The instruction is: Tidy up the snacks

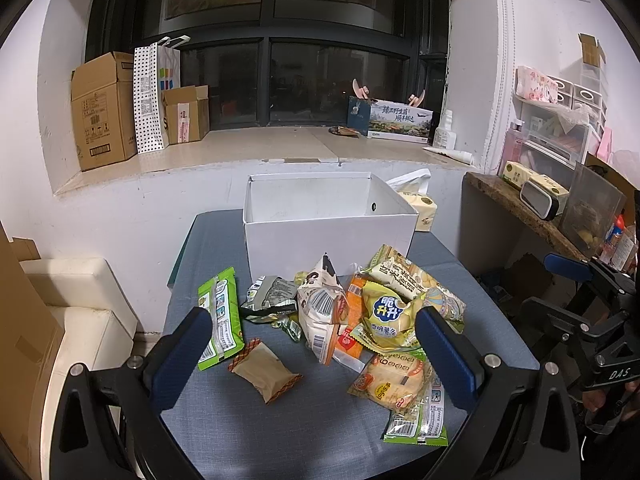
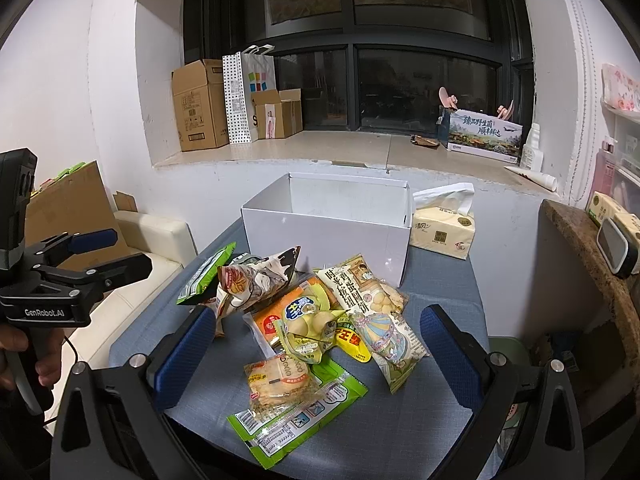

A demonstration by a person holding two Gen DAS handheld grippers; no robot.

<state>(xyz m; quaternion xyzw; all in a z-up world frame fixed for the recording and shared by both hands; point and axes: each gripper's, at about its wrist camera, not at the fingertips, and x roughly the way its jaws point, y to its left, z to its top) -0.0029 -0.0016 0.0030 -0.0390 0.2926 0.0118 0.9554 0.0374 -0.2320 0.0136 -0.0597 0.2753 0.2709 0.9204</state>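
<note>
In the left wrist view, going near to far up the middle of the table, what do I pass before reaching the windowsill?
Brown wrapped biscuit → the snack pile, with a white crumpled bag in it → white box, open at the top → windowsill.

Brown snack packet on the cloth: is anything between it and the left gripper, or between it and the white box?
Nothing visible blocks the open left gripper from the brown snack packet, which lies alone. Toward the white box, the crumpled grey wrapper and white bag lie between on the cloth; a lifted carry would clear them.
</note>
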